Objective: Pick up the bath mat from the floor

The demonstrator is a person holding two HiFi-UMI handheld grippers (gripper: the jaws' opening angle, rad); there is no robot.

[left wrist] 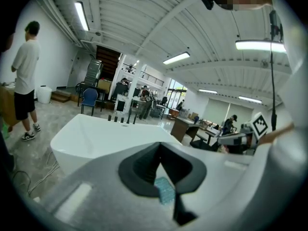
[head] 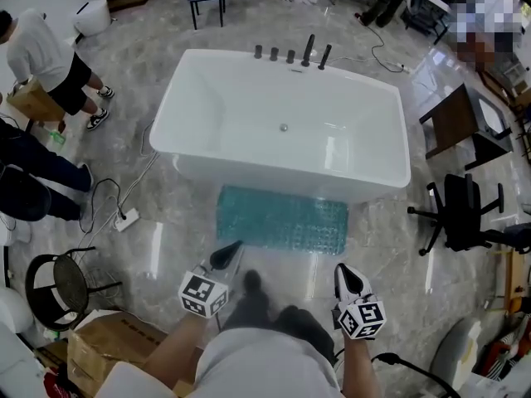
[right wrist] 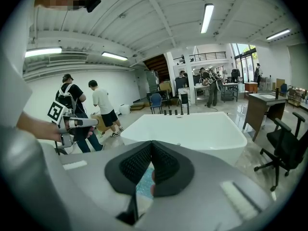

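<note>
A teal bath mat [head: 282,220] lies flat on the marble floor against the near side of the white bathtub [head: 282,123]. My left gripper [head: 230,254] hovers just short of the mat's near left corner, jaws shut and empty. On the other side, the right gripper [head: 346,277] hangs a little before the mat's near right edge, also shut with nothing in it. A sliver of the mat [left wrist: 164,190] shows below the closed pads in the left gripper view, and the mat [right wrist: 143,183] shows likewise in the right gripper view.
A black office chair [head: 465,214] stands right of the tub, with a dark wooden table [head: 465,123] behind it. A power strip and cables [head: 126,219] lie on the floor at left. People stand at far left [head: 50,60]. A black stool [head: 58,287] and cardboard box [head: 112,342] sit near left.
</note>
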